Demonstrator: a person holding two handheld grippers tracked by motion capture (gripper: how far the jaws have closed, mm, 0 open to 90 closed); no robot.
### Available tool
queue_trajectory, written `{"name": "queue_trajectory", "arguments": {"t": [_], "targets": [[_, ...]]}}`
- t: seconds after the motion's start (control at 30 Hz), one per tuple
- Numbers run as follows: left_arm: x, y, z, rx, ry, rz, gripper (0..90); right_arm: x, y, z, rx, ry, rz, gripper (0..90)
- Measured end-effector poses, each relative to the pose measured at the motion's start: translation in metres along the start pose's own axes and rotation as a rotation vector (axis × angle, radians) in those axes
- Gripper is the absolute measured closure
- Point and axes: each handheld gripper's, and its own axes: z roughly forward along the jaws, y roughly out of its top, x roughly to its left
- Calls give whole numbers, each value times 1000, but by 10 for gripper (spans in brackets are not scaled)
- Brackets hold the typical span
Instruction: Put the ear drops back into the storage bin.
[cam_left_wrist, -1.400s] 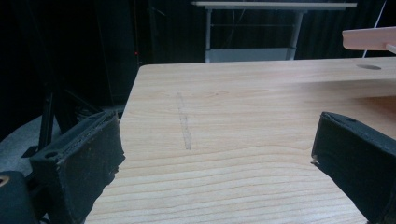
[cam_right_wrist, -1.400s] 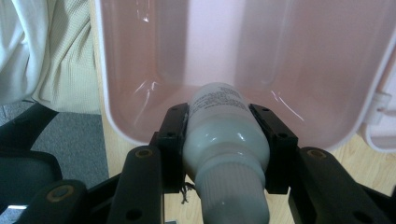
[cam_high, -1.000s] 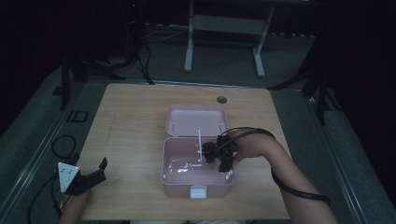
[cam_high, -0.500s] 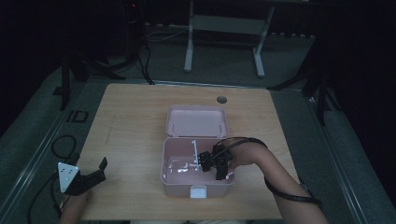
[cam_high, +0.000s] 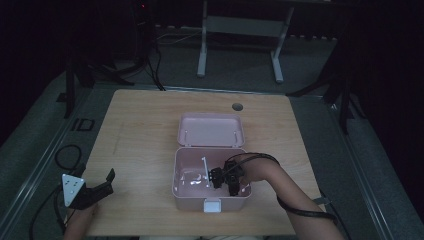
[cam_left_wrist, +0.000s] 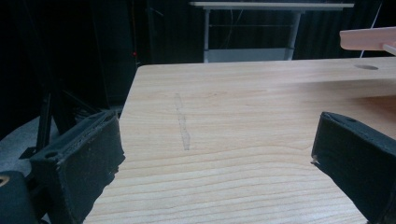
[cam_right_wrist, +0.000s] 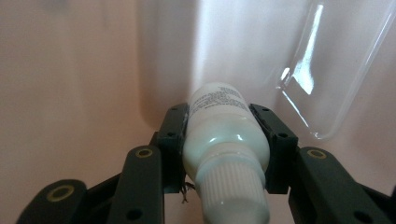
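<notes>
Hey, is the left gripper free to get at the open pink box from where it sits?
Probably yes. The left gripper sits open with nothing between its jaws, and bare table lies between it and the pink box. Inside, though, the right gripper holds a white bottle.

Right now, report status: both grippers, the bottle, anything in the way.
Right gripper shut on white bottle, inside open pink box. Left gripper open over bare table. Clear plastic piece lies beside bottle.
</notes>
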Motion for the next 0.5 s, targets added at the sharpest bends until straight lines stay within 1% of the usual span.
{"name": "queue_trajectory", "arguments": {"t": [0.17,0.23,0.43,0.5], "targets": [[0,0,0,1,1,1,20,-1,0,8,12,2,2,595],[0,0,0,1,0,2,20,0,0,9,14,5,-6,595],[0,0,0,1,-1,3,20,-2,2,15,33,-5,5,595],[0,0,0,1,-2,4,20,-3,3,16,42,-16,11,595]]}}
